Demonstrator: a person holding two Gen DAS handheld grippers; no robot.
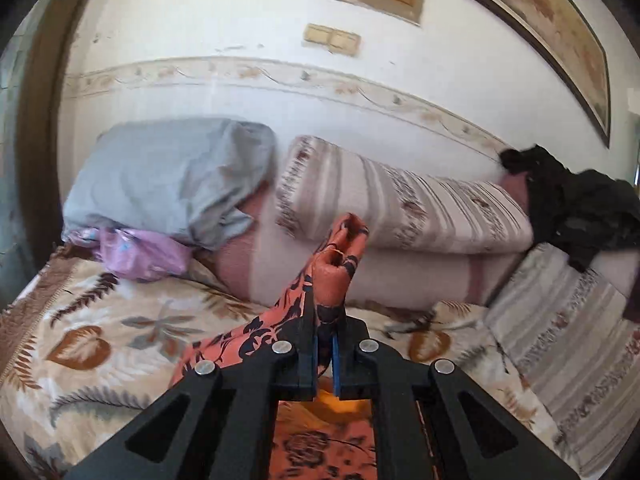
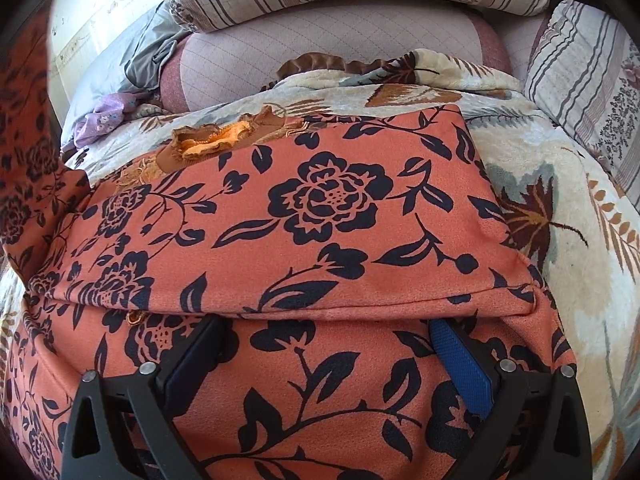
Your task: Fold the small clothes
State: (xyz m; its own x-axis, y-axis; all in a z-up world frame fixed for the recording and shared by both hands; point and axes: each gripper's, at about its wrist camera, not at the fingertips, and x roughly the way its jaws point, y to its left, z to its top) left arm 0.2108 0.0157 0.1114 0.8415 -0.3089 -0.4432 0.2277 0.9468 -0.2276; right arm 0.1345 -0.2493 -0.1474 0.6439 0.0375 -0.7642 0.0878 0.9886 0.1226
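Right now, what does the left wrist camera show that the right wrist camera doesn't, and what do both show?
Only the left wrist view: the wall with a framed picture, a black garment on the cushions, and the left gripper shut on a lifted corner of the orange flowered cloth.

Only the right wrist view: the cloth's folded flap lying flat, and the right gripper open, fingers spread on it.

Both: the cloth, leaf-print blanket, striped pillow, grey bundle.

You are looking at one orange garment with black flowers [image 2: 320, 216], lying under your right gripper and rising pinched in your left one. Ahead are sitting two striped cushions [image 1: 400, 200], one grey pillow [image 1: 168, 176], one black cloth heap [image 1: 580, 208] and one lilac cloth [image 1: 140, 252].
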